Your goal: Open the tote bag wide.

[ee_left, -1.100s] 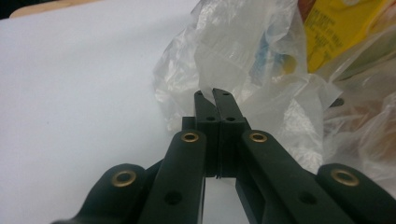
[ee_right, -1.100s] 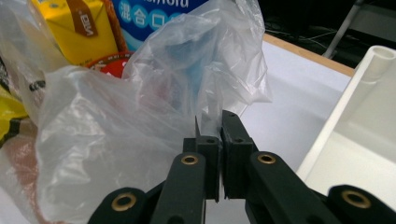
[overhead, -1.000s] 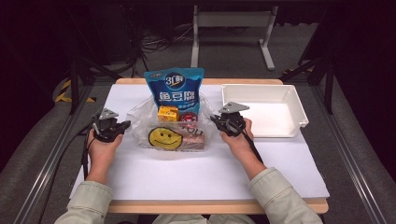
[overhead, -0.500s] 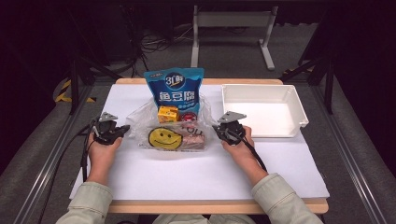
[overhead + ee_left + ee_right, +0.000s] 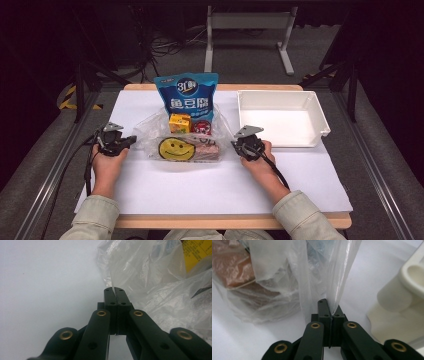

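While clamped, left gripper (image 5: 114, 290), right gripper (image 5: 329, 305), pinching bag (image 5: 150, 135)

The tall blue foil snack pouch (image 5: 186, 97) standing at the back of the white-covered surface carries the clearest print: a round badge near its top reads "3" followed by a Chinese character too small to make out, and below it three large white characters read 鱼豆腐. A line of smaller print under them is too fine to read. Inside the clear crinkled plastic bag (image 5: 182, 142), a yellow round smiley-face sign (image 5: 176, 149) looks up from a flat packet. The small yellow carton (image 5: 196, 251) in the left tool view bears rows of dark print, too blurred to read.
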Demonstrator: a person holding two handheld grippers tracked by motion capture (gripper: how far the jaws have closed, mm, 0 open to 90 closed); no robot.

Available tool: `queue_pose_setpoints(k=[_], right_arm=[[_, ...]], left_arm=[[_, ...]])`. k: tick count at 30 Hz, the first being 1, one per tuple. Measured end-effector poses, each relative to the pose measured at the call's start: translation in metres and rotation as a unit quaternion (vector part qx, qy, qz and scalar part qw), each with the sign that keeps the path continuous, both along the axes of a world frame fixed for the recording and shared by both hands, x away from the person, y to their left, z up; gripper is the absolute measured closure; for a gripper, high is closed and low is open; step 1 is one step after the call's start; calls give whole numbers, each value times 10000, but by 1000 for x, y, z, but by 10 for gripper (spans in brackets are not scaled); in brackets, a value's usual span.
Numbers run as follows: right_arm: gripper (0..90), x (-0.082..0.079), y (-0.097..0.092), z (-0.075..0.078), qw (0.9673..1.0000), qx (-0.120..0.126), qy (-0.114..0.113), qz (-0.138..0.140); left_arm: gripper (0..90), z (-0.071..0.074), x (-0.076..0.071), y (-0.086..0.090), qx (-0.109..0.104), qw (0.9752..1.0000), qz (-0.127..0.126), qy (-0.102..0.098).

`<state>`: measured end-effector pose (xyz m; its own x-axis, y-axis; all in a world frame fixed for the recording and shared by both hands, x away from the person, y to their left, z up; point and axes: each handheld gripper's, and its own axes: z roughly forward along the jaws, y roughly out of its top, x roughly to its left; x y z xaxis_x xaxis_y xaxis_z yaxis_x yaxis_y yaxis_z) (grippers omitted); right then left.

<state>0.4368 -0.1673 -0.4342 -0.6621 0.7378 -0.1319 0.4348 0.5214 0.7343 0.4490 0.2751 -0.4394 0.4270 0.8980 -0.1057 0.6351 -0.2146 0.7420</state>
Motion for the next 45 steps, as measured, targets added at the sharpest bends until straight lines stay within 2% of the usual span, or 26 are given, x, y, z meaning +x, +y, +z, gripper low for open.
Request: queue_pose_setpoints(k=[3,7,11,12,13,14,17,18,19,20,21,23,24,27,28,29,31,35,37,40,42,45], right_arm=[[900,-3,-2,-3,10000,-73,52,21],[900,-3,-6,-5,9999,19,163,-17],[900,-4,-5,-5,9997,53,231,20],[893,-5,-6,-5,9997,100,224,31],[893,-5,-6,-5,9997,100,224,31],[862,-6,-7,-3,9995,220,202,38],[839,-8,-9,1,9995,283,137,36],[827,-9,-9,4,9995,305,104,44],[804,-11,-10,7,9993,347,77,77],[787,-12,-11,9,9992,388,60,95],[787,-12,-11,9,9992,388,60,95],[682,-17,-11,15,9989,443,-1,140],[682,-17,-11,15,9989,443,-1,140],[572,-22,-12,22,9983,526,-108,205],[552,-24,-13,26,9978,583,-221,233],[552,-24,-13,26,9978,583,-221,233],[534,-27,-15,33,9970,613,-394,241],[486,-30,-19,45,9946,822,-562,278],[475,-31,-20,48,9941,873,-584,279],[452,-35,-24,56,9913,1021,-782,263],[446,-37,-28,61,9890,1177,-857,261],[444,-39,-32,69,9869,1277,-952,262]], left_arm=[[900,0,0,0,-6,10000,-16,12],[899,-1,0,-2,-29,10000,-36,11],[895,2,-2,-2,-145,9999,-75,-3],[866,5,-3,-1,-252,9996,-129,-58],[832,5,-3,-1,-252,9996,-129,-58],[777,7,-6,-2,-335,9992,-180,-128],[634,11,-7,-1,-332,9991,-209,-172],[634,15,-9,-1,-374,9988,-227,-224],[585,19,-11,0,-398,9985,-238,-284],[546,29,-17,1,-487,9973,-293,-458],[472,29,-17,1,-487,9973,-293,-458],[457,36,-24,1,-601,9953,-324,-683],[441,36,-24,1,-601,9953,-324,-683],[409,47,-31,2,-589,9943,-375,-810],[396,50,-34,2,-614,9935,-367,-882],[396,56,-37,2,-679,9920,-403,-989],[390,66,-44,2,-768,9889,-449,-1193],[379,80,-54,-6,-753,9862,-624,-1339],[378,83,-57,-9,-758,9854,-653,-1381],[380,88,-63,-14,-835,9831,-782,-1427],[381,94,-68,-22,-810,9809,-921,-1508],[380,100,-72,-32,-911,9755,-1196,-1604]])
